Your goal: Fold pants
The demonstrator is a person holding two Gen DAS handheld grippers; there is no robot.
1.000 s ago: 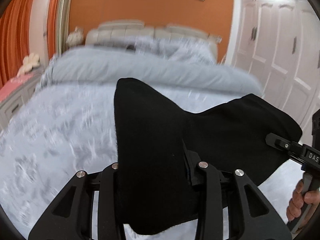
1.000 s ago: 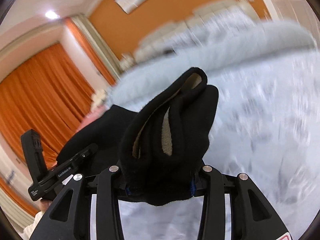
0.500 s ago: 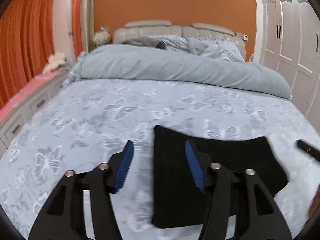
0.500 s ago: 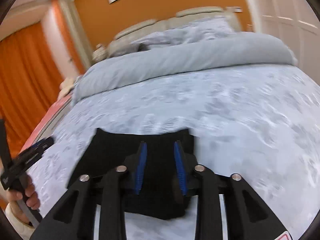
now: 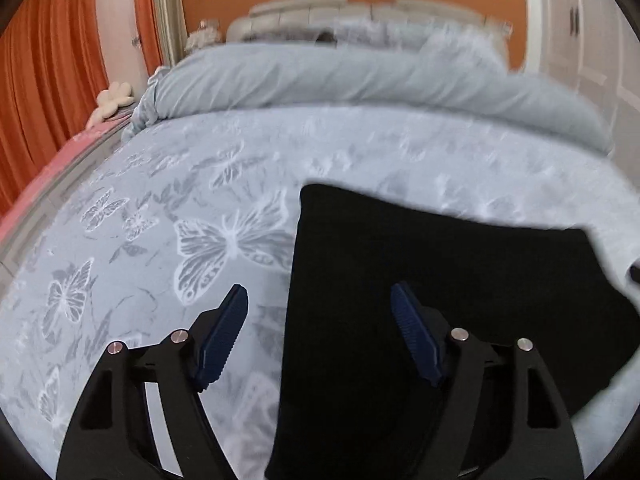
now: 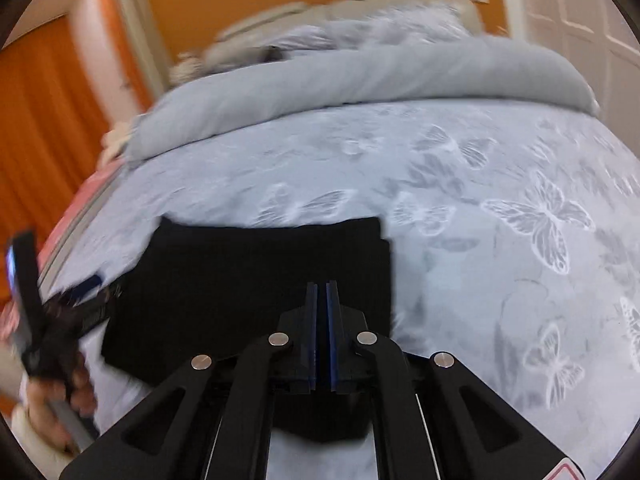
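Released since a second ago, pants point(image 5: 440, 280) lie folded near bed point(image 5: 140, 240) foot edge; left gripper point(image 5: 320, 332) spread, right gripper point(image 6: 321, 320) pressed together, empty; edges are best smoothed flat.

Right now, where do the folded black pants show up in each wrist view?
Left wrist: pants fill the lower right, ahead of the open left gripper.
Right wrist: pants lie lower centre-left, past the right gripper.
Shared landmark: the rolled grey duvet across the bed.
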